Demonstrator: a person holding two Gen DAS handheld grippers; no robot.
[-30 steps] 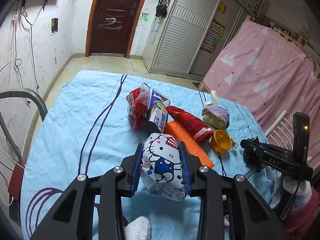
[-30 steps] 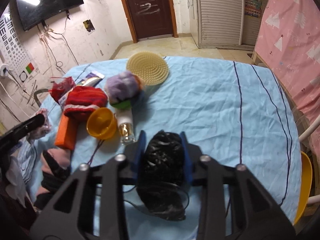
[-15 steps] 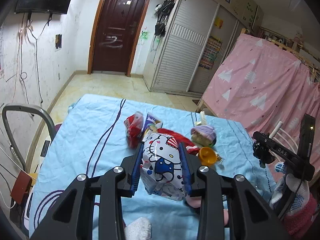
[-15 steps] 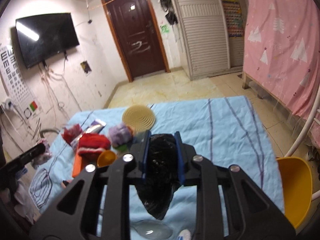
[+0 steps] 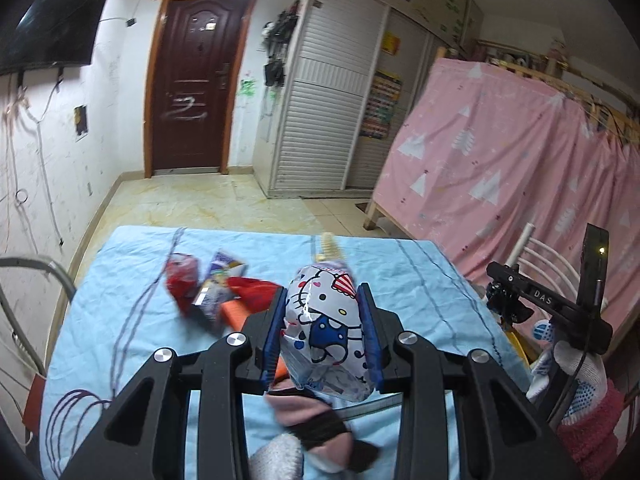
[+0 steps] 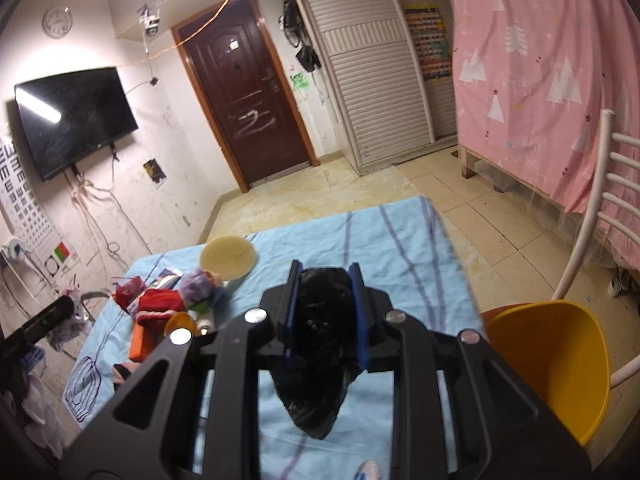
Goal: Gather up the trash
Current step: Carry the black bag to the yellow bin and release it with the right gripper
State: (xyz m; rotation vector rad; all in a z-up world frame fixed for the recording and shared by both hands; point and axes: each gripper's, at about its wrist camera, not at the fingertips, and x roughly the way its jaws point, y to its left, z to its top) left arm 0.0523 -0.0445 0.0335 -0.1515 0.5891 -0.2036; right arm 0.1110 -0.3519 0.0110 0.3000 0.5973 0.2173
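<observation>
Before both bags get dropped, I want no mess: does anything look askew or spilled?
Nothing spilled. The black bag sags below the right tool; the cartoon-print packet sits gripped in the left tool, clear of the blue cloth.

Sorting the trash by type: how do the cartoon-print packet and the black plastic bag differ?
The cartoon-print packet is white, glossy and puffy; the black plastic bag is dark, crumpled and limp. The packet sits in the left gripper, the bag in the right gripper, sagging to a point below it. Both are clamped and lifted off the blue tablecloth.
</observation>
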